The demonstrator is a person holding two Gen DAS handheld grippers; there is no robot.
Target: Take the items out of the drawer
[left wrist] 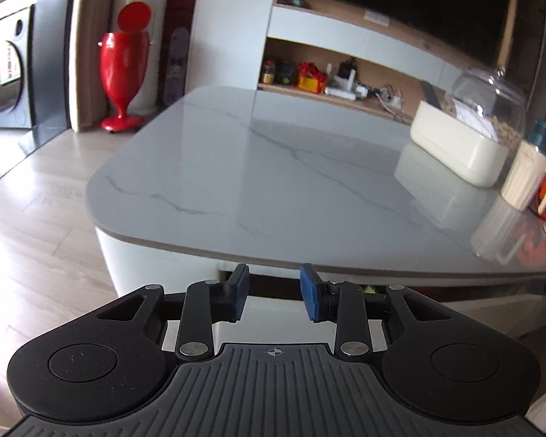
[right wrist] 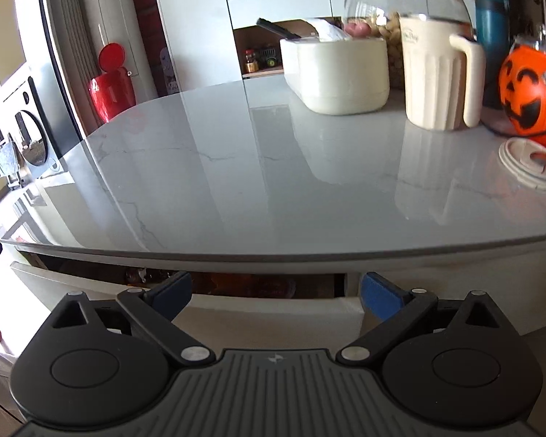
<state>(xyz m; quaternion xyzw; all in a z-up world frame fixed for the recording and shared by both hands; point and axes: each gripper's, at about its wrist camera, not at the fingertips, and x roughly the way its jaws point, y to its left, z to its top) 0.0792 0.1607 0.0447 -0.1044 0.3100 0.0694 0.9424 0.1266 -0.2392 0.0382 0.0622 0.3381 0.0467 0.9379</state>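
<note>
Right wrist view: drawer (right wrist: 236, 286) ajar under table (right wrist: 273, 182), just beyond right gripper (right wrist: 276, 293), fingers wide, empty; left gripper (left wrist: 274, 291) part-open, empty.

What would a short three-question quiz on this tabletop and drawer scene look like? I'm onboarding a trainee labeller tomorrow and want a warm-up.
1. True or false: the drawer under the table is pulled partly open.
2. Which item stands nearest the pumpkin bucket? A) red bin B) ribbed cream mug C) washing machine
3. Fill in: the right gripper holds ____ between its blue pads.

Key
1. True: a dark gap shows behind its front panel.
2. B: the mug stands just left of the bucket.
3. Nothing: its jaws stand wide apart, as do those of the left gripper.
</note>
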